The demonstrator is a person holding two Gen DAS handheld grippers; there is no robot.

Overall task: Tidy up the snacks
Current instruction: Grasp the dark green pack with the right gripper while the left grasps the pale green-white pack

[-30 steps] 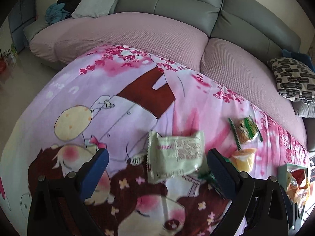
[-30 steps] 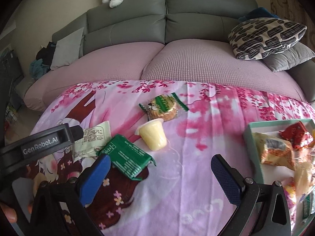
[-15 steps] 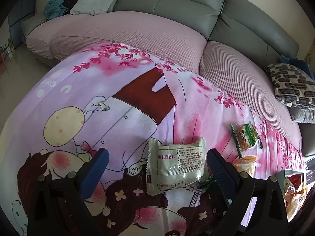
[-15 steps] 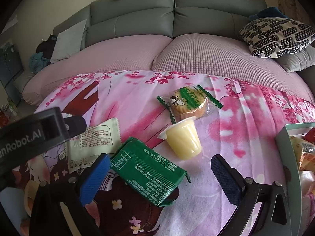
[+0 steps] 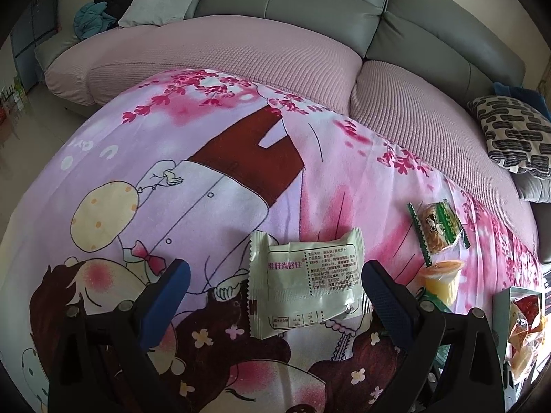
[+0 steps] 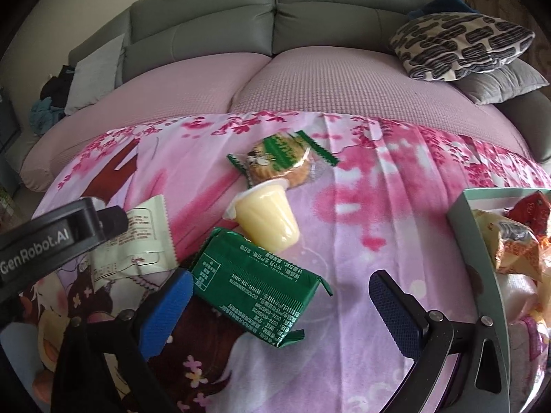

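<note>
- At lower centre of the left view, the pale green packet (image 5: 306, 284) lies between the left gripper's (image 5: 273, 287) spread fingers.
- Lower centre of the right view, the dark green packet (image 6: 256, 284) sits inside the released right gripper (image 6: 280, 301); "GenRobot.AI" reads at left.

Open cloth (image 5: 213, 158) ahead and to the left of the pale green packet (image 5: 306, 282), bare up to the sofa (image 5: 241, 55). Packet lying flat between wide-spread jaws of the left gripper (image 5: 273, 290), nearer its right finger. Crowded on the right: dark green packet (image 6: 256, 282), jelly cup (image 6: 267, 215) touching it, wrapped biscuit (image 6: 280, 161) just behind. Bare cloth between cup and tray (image 6: 475, 237). Tray wall close beside the right gripper (image 6: 280, 304), snacks piled inside. Left gripper's body close beside the dark green packet's left end.
</note>
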